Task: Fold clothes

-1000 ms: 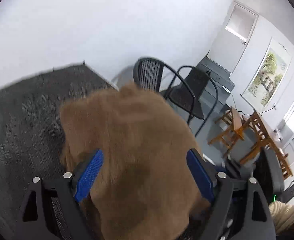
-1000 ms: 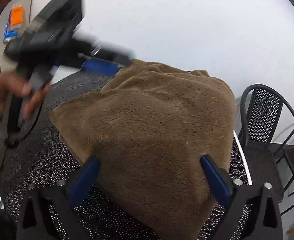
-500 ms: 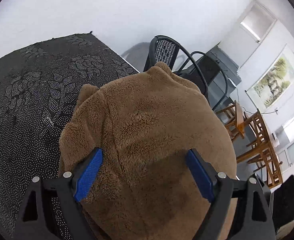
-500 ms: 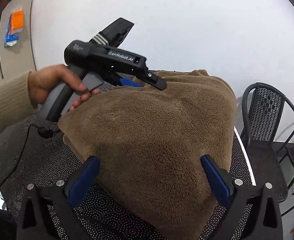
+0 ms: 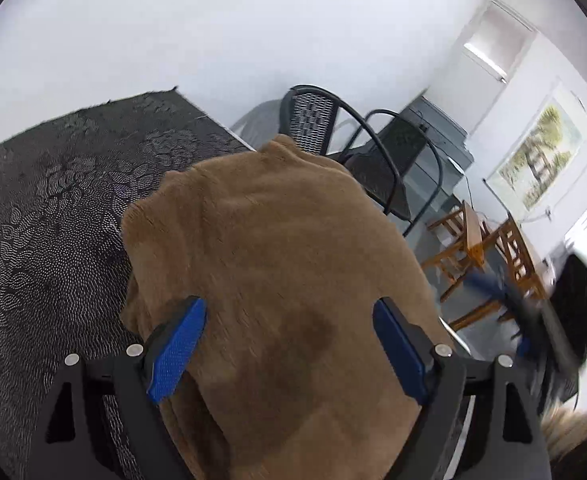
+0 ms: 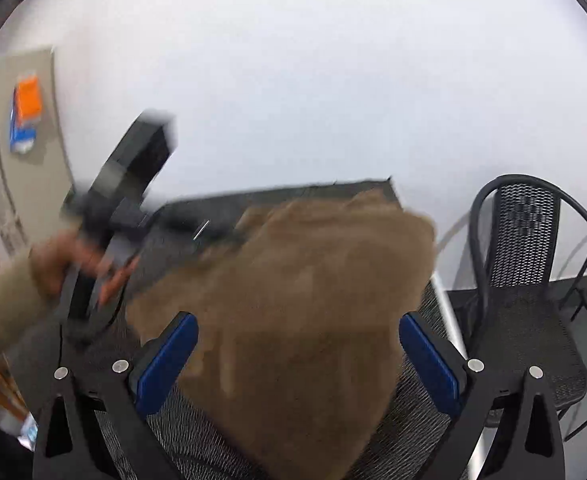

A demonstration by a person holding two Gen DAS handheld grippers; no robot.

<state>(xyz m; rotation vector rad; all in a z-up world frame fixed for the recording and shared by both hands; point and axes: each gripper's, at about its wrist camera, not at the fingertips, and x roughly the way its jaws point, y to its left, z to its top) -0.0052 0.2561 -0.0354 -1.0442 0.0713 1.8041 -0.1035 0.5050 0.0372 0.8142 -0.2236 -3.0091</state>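
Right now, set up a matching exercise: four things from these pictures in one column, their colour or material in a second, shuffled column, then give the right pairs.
Things:
1. garment
2. table cover
3. pads of the left tool
4. chair beyond the table

Descriptions:
A. black metal mesh
B. blue, textured
C. brown, fuzzy
D. dark with a pale dotted pattern

Pairs: 1-C, 2-D, 3-B, 4-A
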